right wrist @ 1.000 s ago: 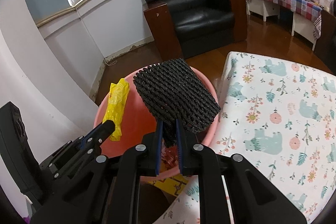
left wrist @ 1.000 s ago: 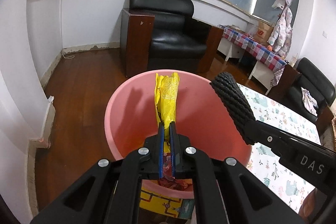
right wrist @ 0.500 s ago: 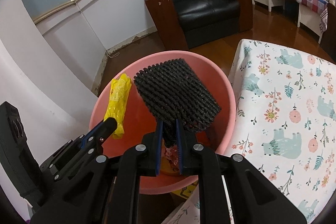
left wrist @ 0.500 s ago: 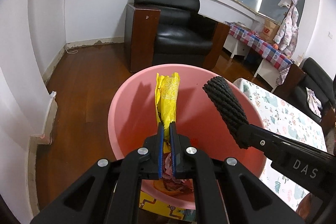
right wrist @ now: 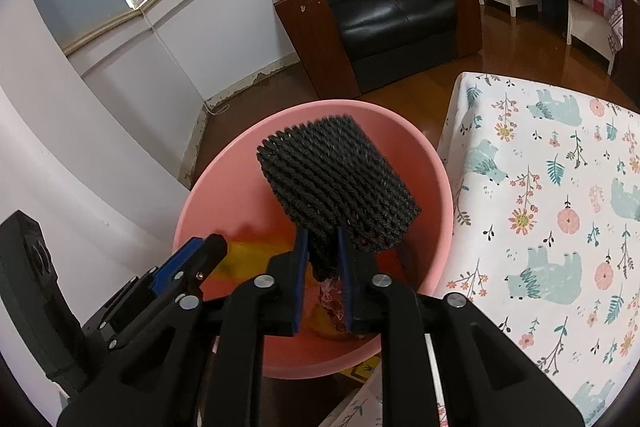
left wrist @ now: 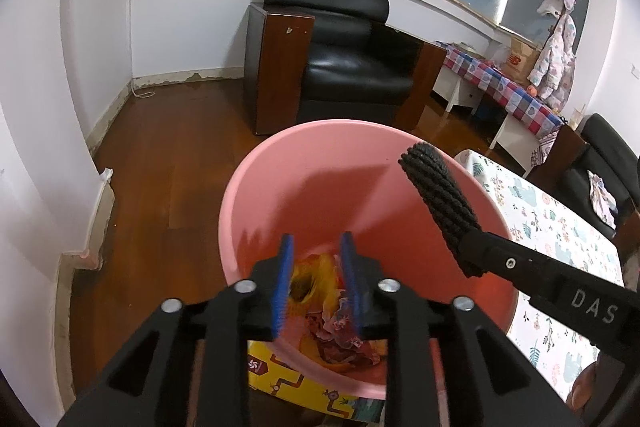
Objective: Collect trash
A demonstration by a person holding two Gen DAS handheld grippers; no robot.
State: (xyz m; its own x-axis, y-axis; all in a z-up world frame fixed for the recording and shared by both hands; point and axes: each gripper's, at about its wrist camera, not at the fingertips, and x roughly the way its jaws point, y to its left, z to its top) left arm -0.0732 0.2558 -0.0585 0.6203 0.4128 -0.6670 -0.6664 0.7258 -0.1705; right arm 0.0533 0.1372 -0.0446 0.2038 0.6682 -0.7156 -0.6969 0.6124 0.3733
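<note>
A pink basin (left wrist: pixel 320 125) (right wrist: pixel 216 183) sits below both grippers. My left gripper (left wrist: pixel 316 241) (right wrist: pixel 204 249) is over it with its jaws opening and nothing between the pads. The yellow wrapper (left wrist: pixel 312 277) (right wrist: pixel 248 255) lies loose inside the basin, just beneath those jaws. My right gripper (right wrist: pixel 322 239) (left wrist: pixel 466 251) grips the lower end of a black foam net (right wrist: pixel 340 179) (left wrist: pixel 440 195), which stands upright over the basin. Its jaws are starting to open, with the net still between the pads. Crumpled pink and red wrappers (left wrist: pixel 344 339) (right wrist: pixel 332 299) lie on the basin's bottom.
A table with a floral bear-print cloth (right wrist: pixel 560 187) (left wrist: pixel 560 227) adjoins the basin on the right. A black armchair (left wrist: pixel 352 59) stands behind on the wooden floor (left wrist: pixel 168 155). A white wall (right wrist: pixel 100 155) is close on the left. A yellow patterned sheet (left wrist: pixel 304 383) lies under the basin.
The left jaws have parted and the yellow wrapper has dropped from them into the basin. The right jaws have widened slightly with the black net still upright between them.
</note>
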